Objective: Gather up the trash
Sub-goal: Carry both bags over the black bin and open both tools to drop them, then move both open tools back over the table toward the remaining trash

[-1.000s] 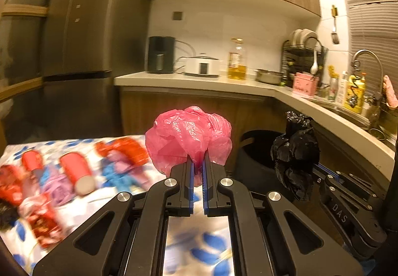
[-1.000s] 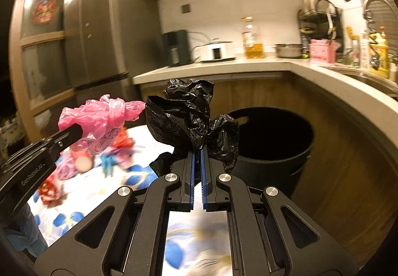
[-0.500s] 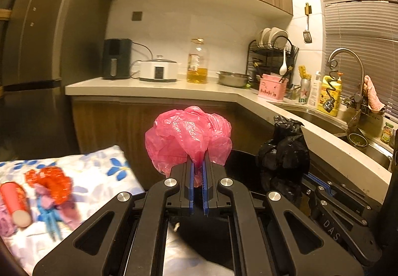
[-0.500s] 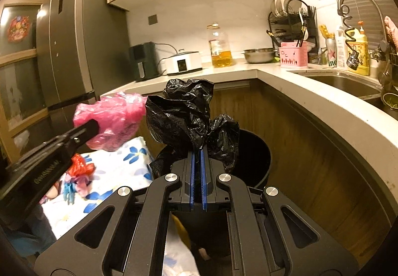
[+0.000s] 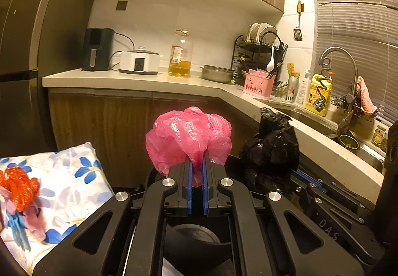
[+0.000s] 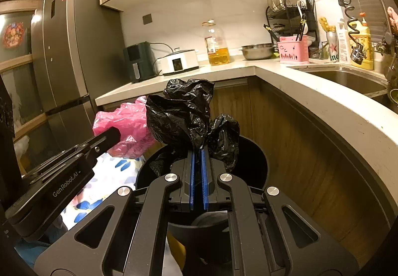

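Pink plastic, a crumpled pink bag [image 5: 189, 136], stood pinched between the blue pads of the left gripper [image 5: 196, 164], its jaws clamped on a fold of it. Just to its right, the right gripper [image 6: 197, 151] gripped a crumpled black bag [image 6: 184, 114] the same way. Both bags hung over the near rim of a black trash bin [image 6: 251, 151] beside the wooden cabinet front.

Readable writing was sparse: "GenRobot.AI" on the left gripper's side in the right wrist view, "DAS" on the right gripper's body in the left wrist view, and "ine" on a green can [image 5: 292, 90] by the sink.

Only the left wrist view showed the floral cloth [image 5: 74, 184] at the near left with red wrappers [image 5: 18, 189] on it. Only the right wrist view showed the whole refrigerator [image 6: 72, 52] and the bin's round opening.
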`<state>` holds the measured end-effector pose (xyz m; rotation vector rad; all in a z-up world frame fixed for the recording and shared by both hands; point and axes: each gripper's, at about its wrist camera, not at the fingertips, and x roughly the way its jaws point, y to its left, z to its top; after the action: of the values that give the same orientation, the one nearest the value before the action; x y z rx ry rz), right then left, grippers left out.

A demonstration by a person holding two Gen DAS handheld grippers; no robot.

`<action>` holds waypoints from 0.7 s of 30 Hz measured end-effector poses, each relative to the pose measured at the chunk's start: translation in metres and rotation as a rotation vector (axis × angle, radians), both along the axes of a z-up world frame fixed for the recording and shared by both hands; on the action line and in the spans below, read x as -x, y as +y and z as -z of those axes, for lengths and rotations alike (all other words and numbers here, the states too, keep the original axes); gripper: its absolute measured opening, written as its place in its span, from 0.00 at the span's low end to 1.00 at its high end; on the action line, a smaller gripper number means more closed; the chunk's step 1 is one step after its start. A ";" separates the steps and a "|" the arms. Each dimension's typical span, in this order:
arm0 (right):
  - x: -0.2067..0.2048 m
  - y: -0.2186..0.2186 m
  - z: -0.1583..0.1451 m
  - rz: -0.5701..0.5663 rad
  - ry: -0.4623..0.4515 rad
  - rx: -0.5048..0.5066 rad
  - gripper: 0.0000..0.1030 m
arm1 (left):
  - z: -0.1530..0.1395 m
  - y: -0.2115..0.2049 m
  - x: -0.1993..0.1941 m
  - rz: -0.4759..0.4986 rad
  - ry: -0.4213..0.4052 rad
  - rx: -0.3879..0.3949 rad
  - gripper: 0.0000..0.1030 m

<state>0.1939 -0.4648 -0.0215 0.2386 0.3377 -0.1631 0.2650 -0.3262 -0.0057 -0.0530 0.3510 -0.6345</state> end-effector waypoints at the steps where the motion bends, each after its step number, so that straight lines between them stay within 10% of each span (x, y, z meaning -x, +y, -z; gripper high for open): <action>1: -0.002 -0.001 0.000 -0.001 0.001 0.000 0.06 | 0.000 0.000 -0.001 0.003 0.002 0.002 0.05; 21: -0.001 -0.003 0.007 0.031 0.029 0.012 0.47 | 0.016 0.038 -0.018 -0.137 0.090 0.063 0.79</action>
<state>0.1953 -0.4678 -0.0288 0.2295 0.3621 -0.1990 0.2832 -0.2880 -0.0220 -0.1647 0.4103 -0.5080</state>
